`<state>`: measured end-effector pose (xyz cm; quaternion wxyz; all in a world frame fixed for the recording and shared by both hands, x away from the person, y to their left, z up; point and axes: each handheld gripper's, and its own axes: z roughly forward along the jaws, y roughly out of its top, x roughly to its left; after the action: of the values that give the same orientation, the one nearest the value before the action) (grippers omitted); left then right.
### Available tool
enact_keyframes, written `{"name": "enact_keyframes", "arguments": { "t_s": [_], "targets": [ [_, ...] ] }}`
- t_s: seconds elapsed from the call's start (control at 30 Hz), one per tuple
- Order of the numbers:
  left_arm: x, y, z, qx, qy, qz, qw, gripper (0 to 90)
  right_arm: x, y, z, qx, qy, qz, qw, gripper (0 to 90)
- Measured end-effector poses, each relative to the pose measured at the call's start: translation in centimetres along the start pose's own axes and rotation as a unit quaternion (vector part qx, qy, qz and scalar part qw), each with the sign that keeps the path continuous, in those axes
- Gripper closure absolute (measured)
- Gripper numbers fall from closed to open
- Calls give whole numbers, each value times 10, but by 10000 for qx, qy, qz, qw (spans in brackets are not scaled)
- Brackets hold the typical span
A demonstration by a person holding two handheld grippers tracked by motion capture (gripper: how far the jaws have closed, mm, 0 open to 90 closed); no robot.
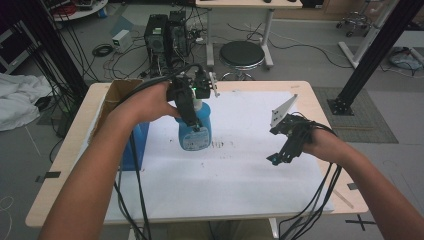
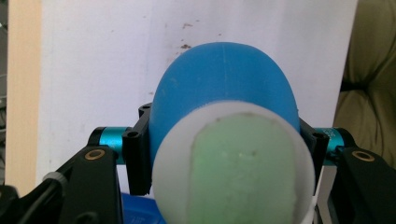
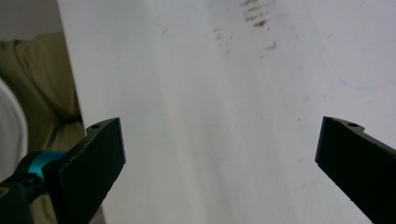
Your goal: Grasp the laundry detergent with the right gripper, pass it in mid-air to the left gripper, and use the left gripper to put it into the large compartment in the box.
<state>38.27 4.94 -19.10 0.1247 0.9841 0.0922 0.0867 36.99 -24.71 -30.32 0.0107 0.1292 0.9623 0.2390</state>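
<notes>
Left claw (image 1: pixel 192 107): clamped from above on the upper part of a blue bottle (image 1: pixel 195 131), one jaw on each flank just under its white cap (image 2: pixel 231 163), as the left gripper view shows; a grip this high likely keeps the bottle upright and leaves its body free to be set down or handed over. Bottle: upright over the white sheet (image 1: pixel 235 165) near mid-tabletop; whether its base rests on the sheet or hangs just above it cannot be told. Right claw (image 1: pixel 280 156): jaws wide apart, holding nothing, poised over bare sheet well to the right of the bottle, seemingly in readiness. Behind the left hand: open cardboard box (image 1: pixel 116 95) at the tabletop's (image 1: pixel 60 165) left edge.
</notes>
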Motion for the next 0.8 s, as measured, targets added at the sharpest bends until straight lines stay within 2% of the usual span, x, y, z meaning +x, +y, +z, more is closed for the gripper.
{"name": "enact_keyframes", "arguments": {
  "t_s": [0.03, 0.13, 0.17, 0.2, 0.3, 0.43, 0.63, 0.73, 0.8],
  "targets": [
    [2, -2, -2, 21, 28, -52, 10000, 380, -1, -2, -2, 57, 53, 6, 10000, 7],
    [8, -6, -7, 60, 117, -259, 9996, 380, -2, -7, -8, 182, -118, 84, 9997, 7],
    [8, -6, -7, 60, 117, -259, 9996, 380, -2, -7, -8, 182, -118, 84, 9997, 7],
    [11, -8, -12, 84, 170, -410, 9990, 380, -3, -9, -11, 253, -105, 126, 9995, 7],
    [16, -11, -20, 125, 244, -611, 9978, 380, -6, -13, -22, 496, -229, 135, 9984, 8],
    [22, -15, -35, 138, 336, -937, 9949, 380, -10, -19, -35, 734, -277, 139, 9968, 8],
    [31, -23, -62, 133, 345, -1452, 9887, 380, -12, -27, -45, 793, -306, -81, 9963, 8],
    [33, -27, -75, 154, 427, -1652, 9852, 380, -14, -28, -47, 840, -318, -82, 9959, 8],
    [34, -33, -83, 111, 448, -1717, 9841, 380, -14, -28, -49, 821, -270, -98, 9962, 8]
  ]
}}
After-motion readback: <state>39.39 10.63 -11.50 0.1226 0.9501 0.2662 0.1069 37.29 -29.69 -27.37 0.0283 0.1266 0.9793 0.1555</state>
